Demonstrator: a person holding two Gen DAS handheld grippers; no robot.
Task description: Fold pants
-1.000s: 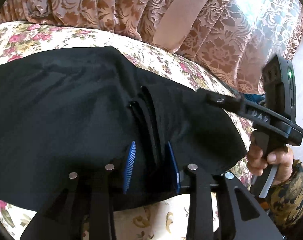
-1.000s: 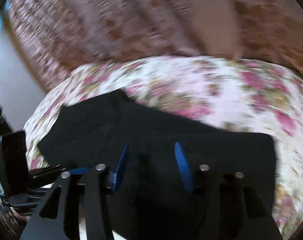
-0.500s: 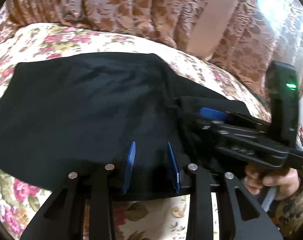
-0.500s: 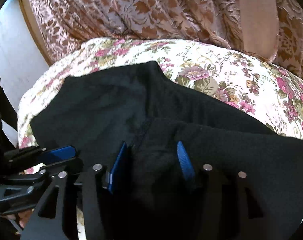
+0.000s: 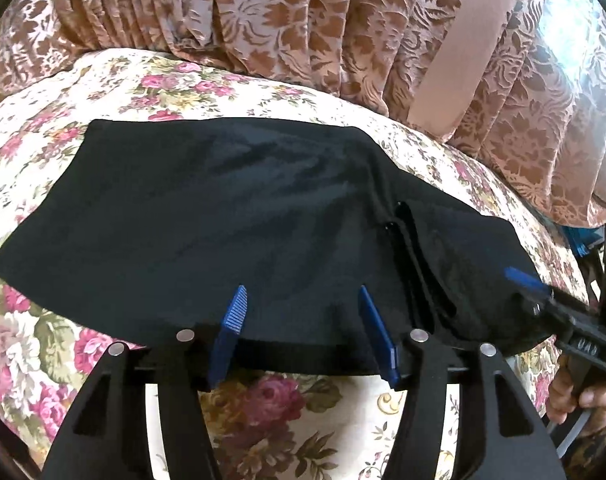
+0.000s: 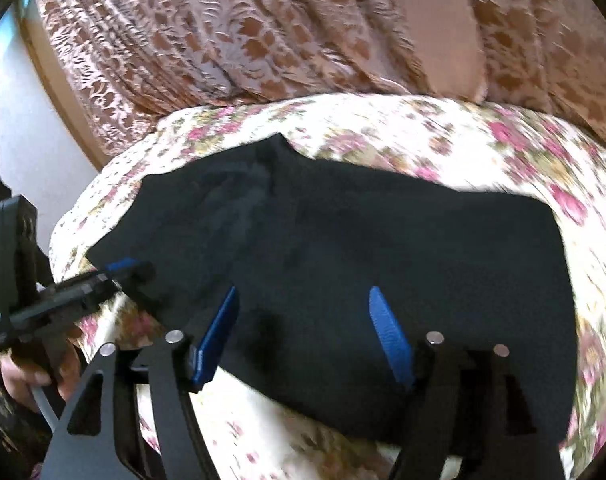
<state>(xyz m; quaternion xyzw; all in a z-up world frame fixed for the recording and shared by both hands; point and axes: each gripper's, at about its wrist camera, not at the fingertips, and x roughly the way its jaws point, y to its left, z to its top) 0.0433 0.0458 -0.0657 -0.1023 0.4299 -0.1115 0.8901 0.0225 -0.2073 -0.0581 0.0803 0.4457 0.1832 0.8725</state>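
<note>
The left tongs (image 5: 301,300) stand apart over the near edge of the black pants (image 5: 223,216), clamped on nothing. The right tongs (image 6: 303,300) are likewise spread wide above the cloth, gripping nothing. The pants lie folded and flat on the flowered bed cover (image 5: 283,400), with patterned brown curtains (image 5: 263,12) hanging behind the bed.

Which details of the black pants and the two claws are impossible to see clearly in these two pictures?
- Left wrist view: the near hem of the black pants is covered by the left claw.
- Left wrist view: the right claw is cut by the frame edge; its opening is not readable there.
- Right wrist view: motion blur smears the floral bedspread and curtain.
- Both views: the number of folded layers is hidden in the dark fabric.
</note>
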